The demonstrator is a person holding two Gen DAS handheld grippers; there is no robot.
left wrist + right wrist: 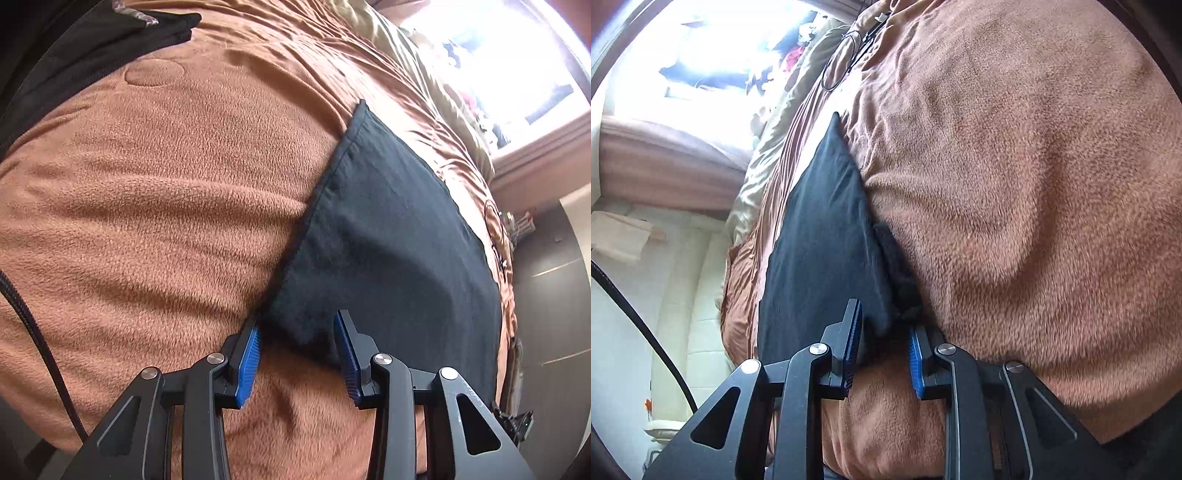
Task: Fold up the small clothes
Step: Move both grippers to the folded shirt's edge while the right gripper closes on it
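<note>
The black cloth point(388, 236) lies flat on the bed point(166, 221), long axis running away, each near corner between a wide left gripper point(297, 354) and right gripper point(884, 350).

Bed under a brown fleece blanket, by a bright window

The brown fleece blanket point(166, 206) covers the bed, rumpled into soft folds, with an olive quilt point(391, 40) along its far edge. A black jacket point(74, 55) lies at the bed's far left corner, and a thin black cable loop point(846, 62) rests on the blanket near the far edge. Beyond the bed a window point(509, 62) glares white; pale tiled floor point(698, 332) shows beside the bed.
</note>
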